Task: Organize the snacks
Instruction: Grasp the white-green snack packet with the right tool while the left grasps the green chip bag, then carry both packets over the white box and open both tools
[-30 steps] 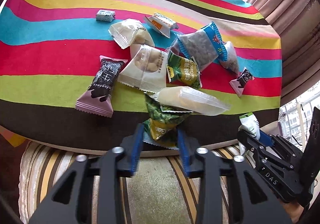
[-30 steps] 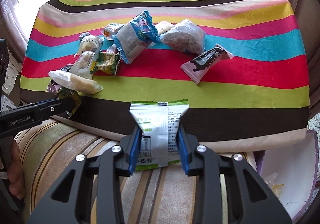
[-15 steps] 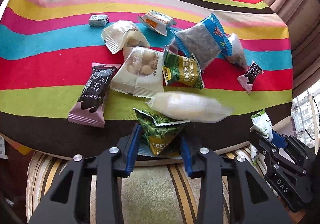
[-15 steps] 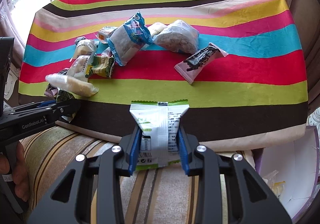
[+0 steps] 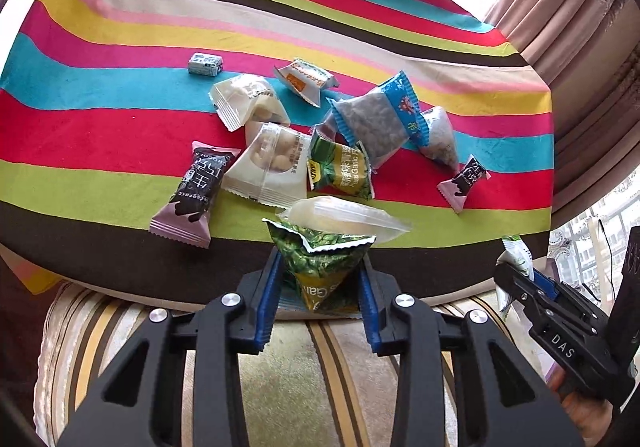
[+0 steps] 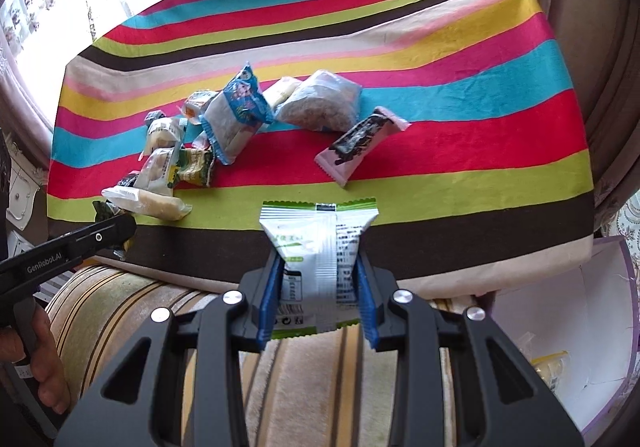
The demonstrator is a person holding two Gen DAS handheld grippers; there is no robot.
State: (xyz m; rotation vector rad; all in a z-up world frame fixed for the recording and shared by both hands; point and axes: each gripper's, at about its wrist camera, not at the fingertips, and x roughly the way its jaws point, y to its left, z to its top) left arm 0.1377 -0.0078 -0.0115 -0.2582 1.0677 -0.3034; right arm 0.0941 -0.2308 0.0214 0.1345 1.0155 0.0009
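A crumpled green foil pea packet (image 5: 320, 267) is standing upright, torn-looking serrated edge pointing toward the striped tablecloth (image 5: 120, 183), pinched in the left gripper (image 5: 320, 287), whose jaws have just been closing onto it. The right gripper (image 6: 318, 287) is clamping a white-and-green flat sachet (image 6: 320, 243), long axis running away from the camera, above the table's near edge.

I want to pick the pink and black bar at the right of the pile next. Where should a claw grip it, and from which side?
Grip the pink and black bar across its narrow middle, coming from above. It lies flat, apart from the other packets, with both long sides free.
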